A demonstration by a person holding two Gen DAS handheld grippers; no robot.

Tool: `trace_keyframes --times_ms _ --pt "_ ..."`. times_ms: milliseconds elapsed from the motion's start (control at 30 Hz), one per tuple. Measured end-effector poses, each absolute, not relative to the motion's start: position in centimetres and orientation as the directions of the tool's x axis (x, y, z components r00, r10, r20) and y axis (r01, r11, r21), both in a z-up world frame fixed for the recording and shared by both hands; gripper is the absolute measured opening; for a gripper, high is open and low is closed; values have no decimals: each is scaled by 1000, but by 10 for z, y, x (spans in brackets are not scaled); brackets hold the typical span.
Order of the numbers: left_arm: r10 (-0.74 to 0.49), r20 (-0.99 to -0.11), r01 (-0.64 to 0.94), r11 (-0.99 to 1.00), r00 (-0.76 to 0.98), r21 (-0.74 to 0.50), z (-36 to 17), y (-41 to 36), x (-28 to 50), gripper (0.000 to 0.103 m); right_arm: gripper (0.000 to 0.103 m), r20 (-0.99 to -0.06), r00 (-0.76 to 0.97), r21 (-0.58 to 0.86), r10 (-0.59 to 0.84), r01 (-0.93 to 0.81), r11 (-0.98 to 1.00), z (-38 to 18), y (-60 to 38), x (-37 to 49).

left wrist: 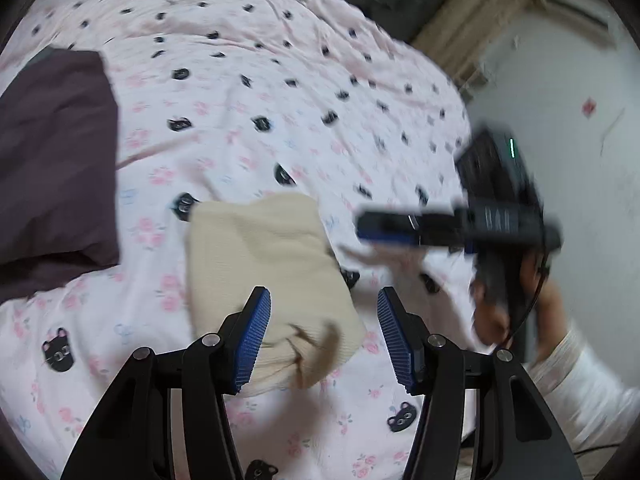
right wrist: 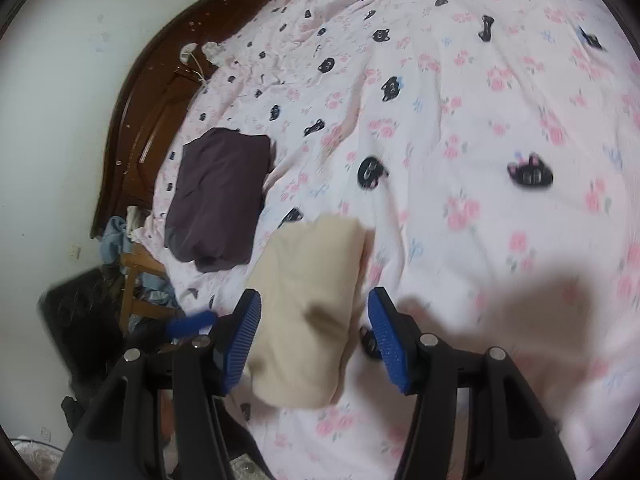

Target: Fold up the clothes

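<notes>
A folded cream garment [left wrist: 264,264] lies on the pink cat-print bedsheet [left wrist: 280,100]. My left gripper [left wrist: 324,320] hovers over its near end, open, its blue pads clear of the cloth. To the right, blurred, my right gripper [left wrist: 390,230] hangs beside the garment in a person's hand [left wrist: 500,312]. In the right wrist view the cream garment [right wrist: 308,300] shows between the pads of the right gripper [right wrist: 314,316], which stands open above it. A folded dark purple garment [right wrist: 220,196] lies further along the bed, and is seen too as the purple garment [left wrist: 56,168] at far left.
A brown wooden headboard [right wrist: 160,100] stands against the white wall [right wrist: 60,80]. Beside the bed are a wooden chair [right wrist: 136,280] with heaped clothes and a dark bag [right wrist: 80,312]. A blue fingertip of the left gripper [right wrist: 188,324] shows blurred. A white sleeve [left wrist: 580,392] is lower right.
</notes>
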State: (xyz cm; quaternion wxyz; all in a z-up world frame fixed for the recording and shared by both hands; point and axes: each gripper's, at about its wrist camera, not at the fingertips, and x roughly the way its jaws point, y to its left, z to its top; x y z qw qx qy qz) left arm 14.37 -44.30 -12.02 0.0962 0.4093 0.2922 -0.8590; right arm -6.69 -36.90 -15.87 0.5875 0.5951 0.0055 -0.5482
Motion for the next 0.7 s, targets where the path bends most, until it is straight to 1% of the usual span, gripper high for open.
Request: trace_keyframes --times_ms 167,233,300,333,367,400,433,533,700 --pt "62 -814 431 -824 -577 -368 -138 -435 130 50 58 -699 407 664 -588 675 -322 -165 -394 -69" --pt "59 -827 440 -824 -559 -356 -143 -435 130 50 58 -698 422 671 -578 668 -323 -169 -402 -70" --pt "57 -838 449 -823 -543 -347 -149 -436 132 50 54 -694 440 682 -571 656 -323 -175 -409 -71" --pt "57 -843 453 -823 -535 -343 -152 -436 134 50 44 -693 447 685 -566 653 -323 -177 -412 -71" --pt "57 -847 456 -823 -528 -339 -154 -436 134 50 26 -693 457 688 -558 651 -322 -179 -415 -70" --pt "57 -851 458 -823 -522 -336 -156 -436 134 50 18 -697 461 686 -550 653 -322 -181 -417 -69" --pt "59 -852 457 -823 -520 -336 -158 -436 136 50 15 -702 460 681 -544 657 -324 -182 -420 -68" --pt "71 -855 454 -823 -514 -342 -161 -437 140 50 14 -717 439 662 -542 673 -330 -181 -425 -67" --pt "80 -855 446 -826 -512 -344 -163 -436 140 50 13 -726 429 656 -538 668 -351 -182 -428 -69"
